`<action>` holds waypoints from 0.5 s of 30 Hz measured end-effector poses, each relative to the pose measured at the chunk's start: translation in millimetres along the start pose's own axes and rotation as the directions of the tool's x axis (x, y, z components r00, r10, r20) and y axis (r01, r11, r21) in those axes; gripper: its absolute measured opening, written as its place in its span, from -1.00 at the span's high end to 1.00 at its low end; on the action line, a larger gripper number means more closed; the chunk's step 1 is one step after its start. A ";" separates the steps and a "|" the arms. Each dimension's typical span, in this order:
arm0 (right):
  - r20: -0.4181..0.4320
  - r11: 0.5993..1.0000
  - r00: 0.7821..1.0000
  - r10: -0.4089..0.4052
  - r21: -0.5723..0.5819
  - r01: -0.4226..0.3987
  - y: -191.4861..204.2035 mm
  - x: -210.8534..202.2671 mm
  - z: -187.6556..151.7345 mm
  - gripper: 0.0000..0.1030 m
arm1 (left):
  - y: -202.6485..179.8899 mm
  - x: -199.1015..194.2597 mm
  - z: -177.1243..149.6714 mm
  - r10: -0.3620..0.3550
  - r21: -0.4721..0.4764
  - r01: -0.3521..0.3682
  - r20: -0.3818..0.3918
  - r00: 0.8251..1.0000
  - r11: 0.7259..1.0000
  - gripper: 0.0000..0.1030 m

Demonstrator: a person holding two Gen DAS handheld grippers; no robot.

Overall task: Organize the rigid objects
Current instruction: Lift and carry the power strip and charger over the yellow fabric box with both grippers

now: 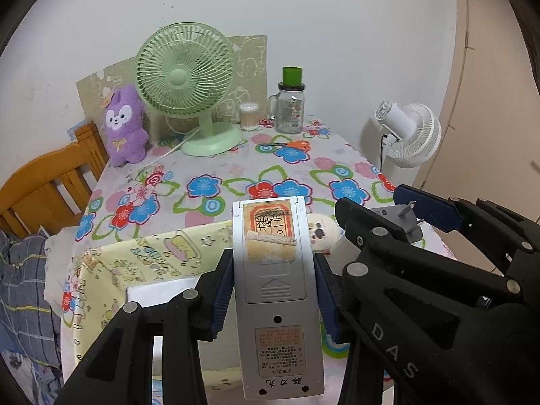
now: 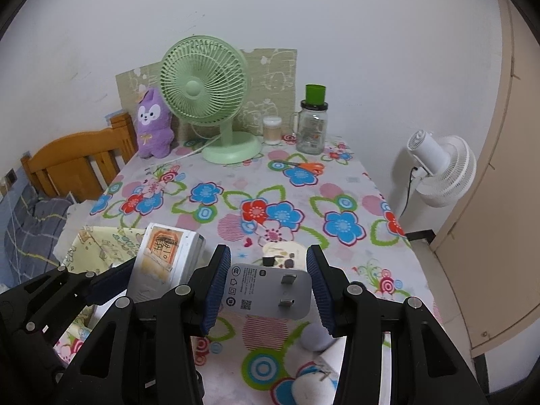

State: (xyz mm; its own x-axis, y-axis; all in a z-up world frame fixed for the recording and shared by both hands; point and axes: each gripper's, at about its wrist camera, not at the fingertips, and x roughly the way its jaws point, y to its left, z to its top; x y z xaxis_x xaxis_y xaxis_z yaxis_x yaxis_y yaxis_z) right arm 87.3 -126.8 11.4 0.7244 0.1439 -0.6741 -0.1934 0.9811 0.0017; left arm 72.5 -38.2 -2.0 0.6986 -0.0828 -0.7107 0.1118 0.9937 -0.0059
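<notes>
Two grips confirmed above the bench (image 2: 337, 182): left hand-held gripper (image 1: 274, 290) clamps a remote control (image 1: 276, 290); right hand-held gripper (image 2: 268, 290) clamps a plug adapter (image 2: 270, 290).

The left tongs (image 1: 274, 298) angle downward, their blue ribbed pads (image 1: 222, 295) clamped on something flat. Just beside them, the right tongs (image 2: 268, 288) likewise tilt down, pads gripping.

We are looking down along each claw, close above the counter (image 1: 236, 168); both views are facing the green fan (image 1: 185, 77) (image 2: 203, 81) and wall.
</notes>
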 end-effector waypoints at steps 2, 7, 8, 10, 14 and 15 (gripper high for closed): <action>-0.001 1.000 1.000 0.008 -0.002 -0.008 5.8 2.0 1.9 0.02 | 5.1 -0.9 0.1 0.009 -0.001 -0.009 0.002 1.000 1.000 0.10; -0.003 1.000 1.000 0.023 -0.011 -0.023 20.5 6.8 5.4 0.03 | 19.2 -1.6 -0.6 0.022 -0.004 -0.022 0.002 1.000 1.000 0.10; -0.005 1.000 1.000 0.026 -0.014 -0.026 23.8 8.1 6.0 0.03 | 21.8 -1.5 -0.6 0.025 -0.003 -0.025 0.001 1.000 1.000 0.10; -0.007 0.999 1.000 0.029 -0.017 -0.029 29.6 9.9 6.0 0.02 | 27.4 -1.5 -1.5 0.028 -0.004 -0.028 -0.002 1.000 1.000 0.10; -0.018 0.999 0.999 0.037 -0.026 -0.038 40.1 16.2 7.1 0.03 | 38.6 -0.6 -3.4 0.036 -0.006 -0.036 -0.007 0.999 0.999 0.10; -0.021 0.999 0.999 0.039 -0.031 -0.040 43.9 18.0 7.5 0.03 | 41.5 -0.6 -4.2 0.038 -0.006 -0.038 -0.009 0.999 0.999 0.10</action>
State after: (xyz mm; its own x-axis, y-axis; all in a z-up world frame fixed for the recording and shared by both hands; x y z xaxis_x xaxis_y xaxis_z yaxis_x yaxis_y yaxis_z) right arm 96.7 -80.1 4.9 0.7025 0.1796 -0.6887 -0.2423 0.9702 0.0059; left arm 73.7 3.4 -4.7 0.6963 -0.0441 -0.7164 0.0804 0.9966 0.0168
